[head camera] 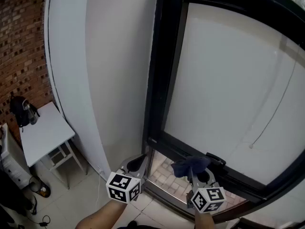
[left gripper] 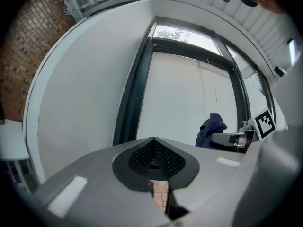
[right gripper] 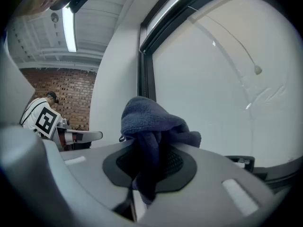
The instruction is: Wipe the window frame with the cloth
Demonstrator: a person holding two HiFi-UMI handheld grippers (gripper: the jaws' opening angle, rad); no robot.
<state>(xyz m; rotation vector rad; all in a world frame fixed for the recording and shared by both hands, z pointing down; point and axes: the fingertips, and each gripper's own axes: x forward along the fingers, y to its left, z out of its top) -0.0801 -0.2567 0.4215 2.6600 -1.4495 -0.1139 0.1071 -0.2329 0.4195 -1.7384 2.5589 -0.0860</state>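
One cloth [right gripper: 152, 121] clamped in right gripper [head camera: 193, 171] at the window frame [head camera: 159, 80] — left gripper [left gripper: 152, 141] closed, empty; brick wall [head camera: 23, 46] beyond.

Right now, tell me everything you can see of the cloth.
The cloth is dark blue, soft terry-like fabric, bunched into a loose wad. The right gripper is shut on it, a fold bulging above the jaws and a tail hanging between them. It is held near the bottom rail of the window frame; contact cannot be told.

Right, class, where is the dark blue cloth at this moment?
Head view, lower right: the dark blue cloth is clamped in the right gripper, near the bottom rail of the black window frame.
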